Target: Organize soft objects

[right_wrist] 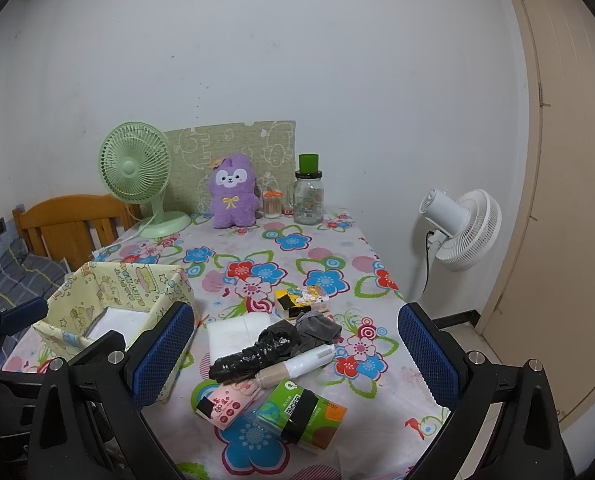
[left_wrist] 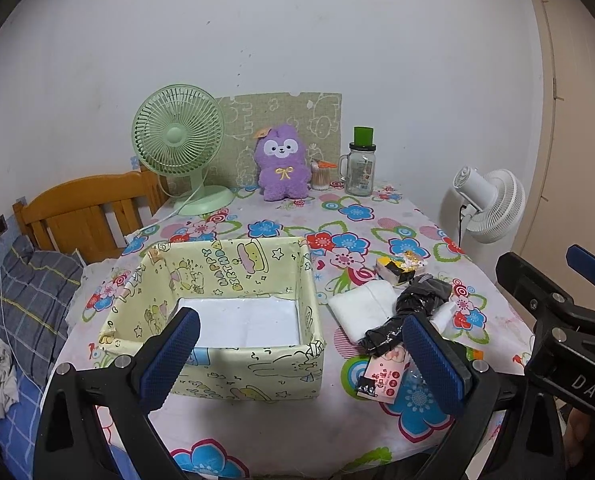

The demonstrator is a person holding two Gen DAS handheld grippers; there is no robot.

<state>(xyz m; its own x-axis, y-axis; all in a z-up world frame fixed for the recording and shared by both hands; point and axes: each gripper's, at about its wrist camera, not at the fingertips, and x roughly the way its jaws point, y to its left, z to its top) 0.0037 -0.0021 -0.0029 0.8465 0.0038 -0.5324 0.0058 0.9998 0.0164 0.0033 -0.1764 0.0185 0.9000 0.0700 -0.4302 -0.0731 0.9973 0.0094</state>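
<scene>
A yellow cartoon-print fabric box (left_wrist: pixel 233 376) stands open on the flowered tablecloth, holding only a white liner; it also shows in the right wrist view (right_wrist: pixel 145 280). Right of it lie a white folded cloth (right_wrist: pixel 237 330), a black crumpled bag (right_wrist: pixel 257 354), grey fabric (right_wrist: pixel 317 328), a pink tissue pack (right_wrist: pixel 227 400), a green tissue pack (right_wrist: pixel 301 414) and a yellow-black sponge (right_wrist: pixel 293 304). My left gripper (left_wrist: pixel 301 356) is open, hovering over the box's near edge. My right gripper (right_wrist: pixel 293 352) is open above the pile.
At the table's back stand a green desk fan (left_wrist: pixel 179 144), a purple plush toy (left_wrist: pixel 283 168), a cotton-swab jar (left_wrist: pixel 321 176) and a glass jar with green lid (left_wrist: pixel 361 168). A white floor fan (right_wrist: pixel 461 228) stands right; a wooden bed headboard (left_wrist: pixel 85 212) left.
</scene>
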